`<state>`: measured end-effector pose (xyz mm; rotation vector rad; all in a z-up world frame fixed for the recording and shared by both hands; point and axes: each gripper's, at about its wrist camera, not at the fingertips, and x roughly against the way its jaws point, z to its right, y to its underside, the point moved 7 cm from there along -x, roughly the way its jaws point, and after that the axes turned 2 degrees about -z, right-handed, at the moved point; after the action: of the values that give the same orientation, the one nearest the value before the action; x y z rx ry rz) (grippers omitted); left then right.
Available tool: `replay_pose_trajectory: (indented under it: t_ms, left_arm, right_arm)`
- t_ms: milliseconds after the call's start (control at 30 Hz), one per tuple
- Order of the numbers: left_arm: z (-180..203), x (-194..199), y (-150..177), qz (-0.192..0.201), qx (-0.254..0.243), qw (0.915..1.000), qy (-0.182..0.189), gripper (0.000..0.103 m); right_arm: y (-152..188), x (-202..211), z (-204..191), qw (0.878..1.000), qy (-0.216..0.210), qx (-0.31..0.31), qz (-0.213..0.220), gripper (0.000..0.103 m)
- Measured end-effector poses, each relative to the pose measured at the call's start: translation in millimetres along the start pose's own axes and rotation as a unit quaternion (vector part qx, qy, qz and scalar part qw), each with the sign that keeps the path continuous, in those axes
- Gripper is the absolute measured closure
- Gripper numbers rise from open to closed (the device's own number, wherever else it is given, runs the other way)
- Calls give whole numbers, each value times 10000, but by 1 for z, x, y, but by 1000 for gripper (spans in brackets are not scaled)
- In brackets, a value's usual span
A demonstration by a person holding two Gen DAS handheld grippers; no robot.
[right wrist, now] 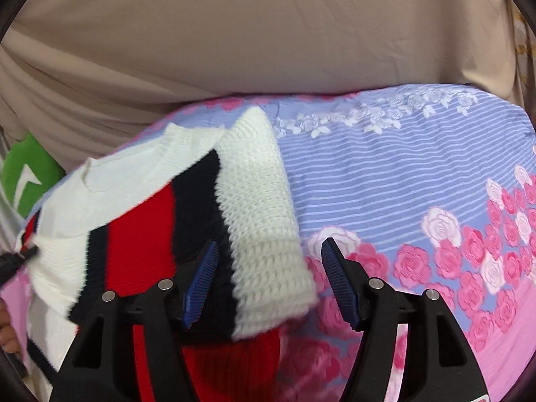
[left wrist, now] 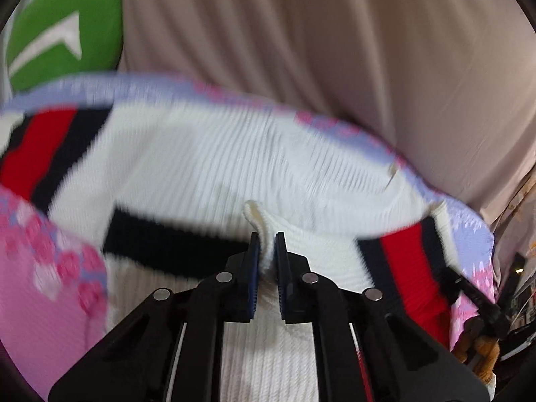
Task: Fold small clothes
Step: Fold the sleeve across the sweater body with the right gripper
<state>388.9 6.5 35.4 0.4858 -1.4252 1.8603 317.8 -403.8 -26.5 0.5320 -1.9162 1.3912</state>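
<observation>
Surface: rose-print sheet (right wrist: 402, 174), pink and lilac.
Backdrop: beige drape (right wrist: 268, 40), green cushion (left wrist: 63, 30).
Sweater (left wrist: 217, 154): spread on sheet.
Left gripper (left wrist: 267, 261): pinching a white fold.
Right gripper (right wrist: 269, 281): jaws apart over the sleeve.

I see even, soft indoor light in both views, without glare or hard shadows. Motion blur smears the sweater (left wrist: 201, 154) in my left view; the right view is sharper, blurring only low down. Fisheye bending and black corners frame both.
</observation>
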Motion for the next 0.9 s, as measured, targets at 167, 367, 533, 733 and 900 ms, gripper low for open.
replay_pose_trajectory:
  t_ms: [167, 367, 533, 733, 900]
  left_arm:
    - [14, 43, -50, 1261, -243, 9915, -223, 95]
    - [-35, -67, -10, -104, -330, 9860, -1628, 103]
    - [-39, -63, -3, -226, 165, 9954, -915, 100]
    - [12, -39, 22, -625, 103, 9975, 298, 39]
    - [52, -67, 51, -1154, -39, 9919, 524, 29]
  right_arm:
    - [-27, 68, 2, 9827, -961, -638, 1447, 94]
    - [4, 15, 32, 9981, 193, -494, 320, 92]
    - [-25, 44, 40, 9950, 99, -548, 825, 58]
    - [-37, 40, 28, 9960, -227, -430, 749, 48]
    - [-27, 30, 3, 9971, -280, -356, 619, 48]
